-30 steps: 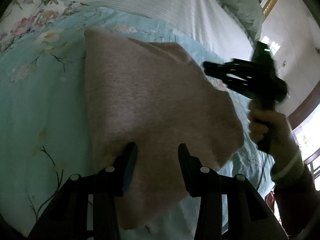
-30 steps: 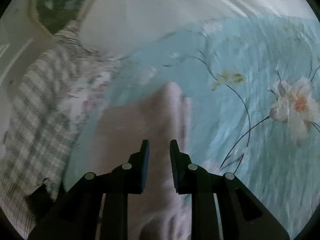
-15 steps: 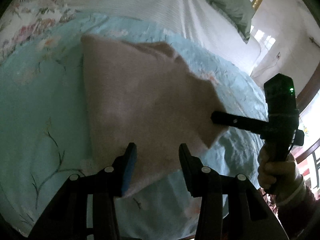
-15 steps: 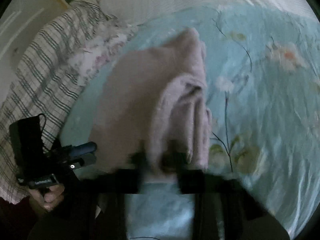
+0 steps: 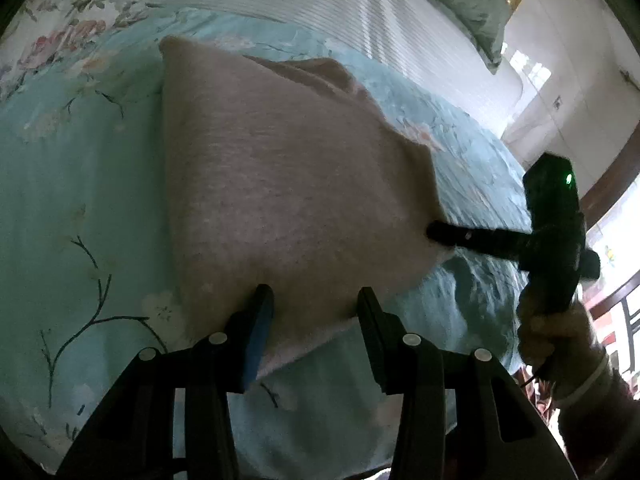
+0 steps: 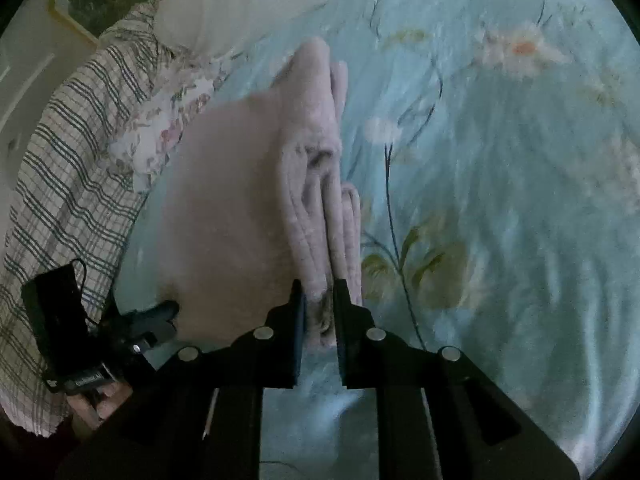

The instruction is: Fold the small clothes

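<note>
1. Pink, fuzzy fabric sits pinched between the fingers of our right gripper point(image 6: 319, 300): its jaws are clamped on the bunched, layered edge of the pink garment point(image 6: 240, 200), with only a narrow gap between them, filled by cloth.
2. Ahead of that gripper the folded layers run away from us in a thick ridge, and the flat part of the garment spreads off to the left of the fingers.
3. Our left gripper point(image 5: 316, 312) is spread wide, holding nothing. The near edge of the pink garment point(image 5: 280, 184) lies in the gap between its fingers, but the pads do not press on it.
4. From the left wrist view, the right gripper point(image 5: 440, 236) comes in from the right side, and its tip meets the garment's right corner.
5. From the right wrist view, the left gripper point(image 6: 160, 316) shows low on the left, at the garment's near left edge, with our left hand point(image 6: 100, 404) below it.
6. Beyond the garment on all sides lies the teal floral bedspread point(image 5: 60, 200) that carries it.
7. Farther off, left of the right gripper, we see a plaid cloth point(image 6: 60, 180); far ahead of the left gripper, a white striped sheet point(image 5: 340, 12).
</note>
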The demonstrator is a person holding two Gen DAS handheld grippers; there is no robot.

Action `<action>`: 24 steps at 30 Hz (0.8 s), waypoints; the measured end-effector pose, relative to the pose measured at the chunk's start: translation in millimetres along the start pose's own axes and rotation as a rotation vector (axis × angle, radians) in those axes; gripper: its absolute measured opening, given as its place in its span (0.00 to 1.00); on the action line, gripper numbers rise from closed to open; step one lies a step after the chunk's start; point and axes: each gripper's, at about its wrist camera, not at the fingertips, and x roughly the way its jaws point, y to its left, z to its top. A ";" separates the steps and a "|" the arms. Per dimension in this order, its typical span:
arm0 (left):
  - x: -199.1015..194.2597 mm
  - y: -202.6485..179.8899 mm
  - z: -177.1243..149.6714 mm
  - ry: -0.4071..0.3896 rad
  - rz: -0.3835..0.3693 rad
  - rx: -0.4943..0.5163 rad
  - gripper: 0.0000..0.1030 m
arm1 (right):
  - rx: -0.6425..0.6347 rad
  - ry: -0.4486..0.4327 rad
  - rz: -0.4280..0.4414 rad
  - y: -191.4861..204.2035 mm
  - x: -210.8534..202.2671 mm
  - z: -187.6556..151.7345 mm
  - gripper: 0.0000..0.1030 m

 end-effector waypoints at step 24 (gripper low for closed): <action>47.3 88.9 132.2 -0.102 0.096 -0.237 0.16 | 0.158 -0.095 0.007 -18.9 110.5 132.0 0.00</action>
